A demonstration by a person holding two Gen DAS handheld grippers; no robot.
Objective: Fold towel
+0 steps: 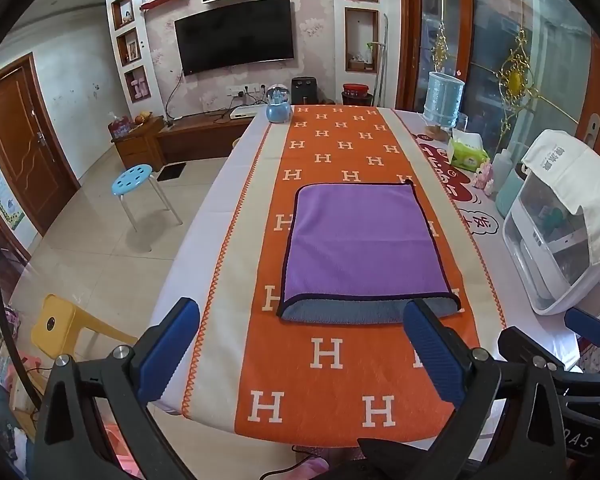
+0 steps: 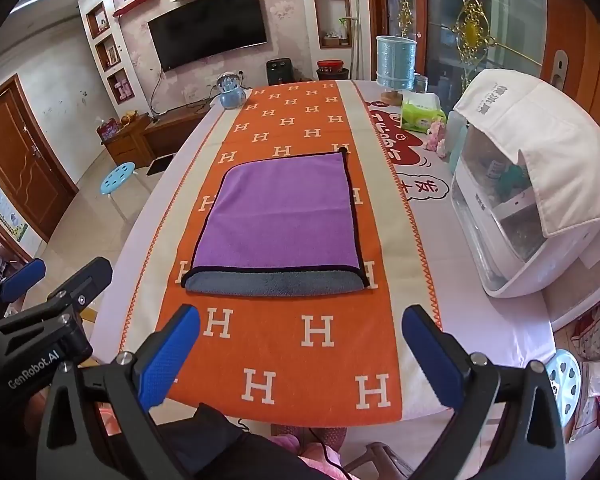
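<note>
I see open runner point(image 2: 300, 344) between my fingers point(image 2: 172, 356) and the towel point(image 2: 280, 216), so both grippers can come in from the near edge unhindered. Left of the towel the desk point(image 1: 204, 240) lies bare out to its edge, with a blue stool point(image 1: 134, 180) on the floor beyond. On the right a white appliance point(image 2: 512, 208) under a cloth crowds the desk edge, near the towel's right side. Behind it a tissue pack point(image 2: 422, 114) and a blue canister point(image 2: 396, 62) line the far right. A globe point(image 2: 230, 94) stands at the far left, well apart from the towel.
</note>
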